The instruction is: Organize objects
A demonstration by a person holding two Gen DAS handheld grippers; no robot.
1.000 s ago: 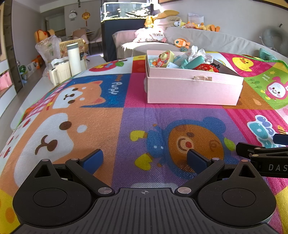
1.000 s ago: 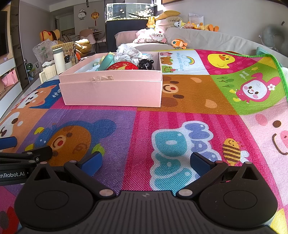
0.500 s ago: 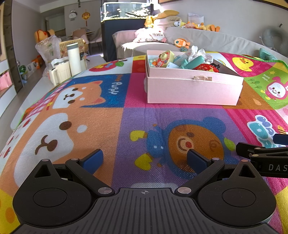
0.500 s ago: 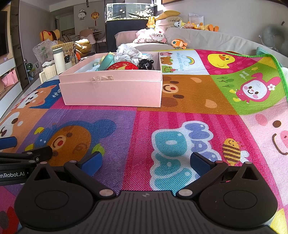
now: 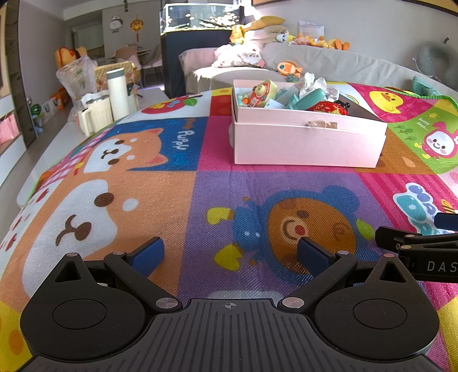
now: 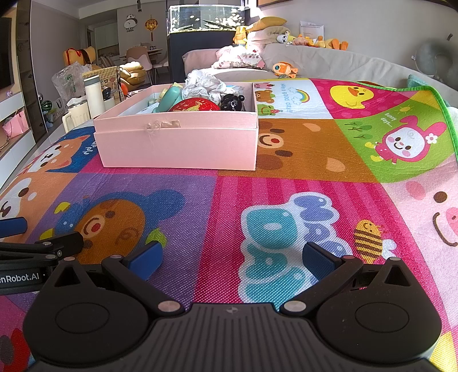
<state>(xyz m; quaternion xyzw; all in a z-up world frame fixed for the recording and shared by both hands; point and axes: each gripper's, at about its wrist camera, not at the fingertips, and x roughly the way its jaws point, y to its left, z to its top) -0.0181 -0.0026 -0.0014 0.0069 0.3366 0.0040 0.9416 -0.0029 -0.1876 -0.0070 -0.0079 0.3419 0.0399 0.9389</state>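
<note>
A pink box [image 5: 306, 143] stands on the colourful play mat [image 5: 114, 186], filled with small toys: a yellow toy figure [image 5: 262, 93], a teal item [image 5: 307, 100], a red round item [image 6: 196, 105], a black bear figure [image 6: 232, 102] and crumpled white material [image 6: 203, 84]. The box also shows in the right wrist view [image 6: 177, 146]. My left gripper [image 5: 229, 253] is open and empty, low over the mat, well in front of the box. My right gripper [image 6: 232, 259] is open and empty, beside the left one, also short of the box.
A white thermos [image 5: 118, 93] and a white jug [image 5: 94, 114] stand off the mat's far left edge. A grey sofa [image 5: 343, 63] with plush toys runs behind the mat. A fish tank [image 6: 206, 17] stands further back.
</note>
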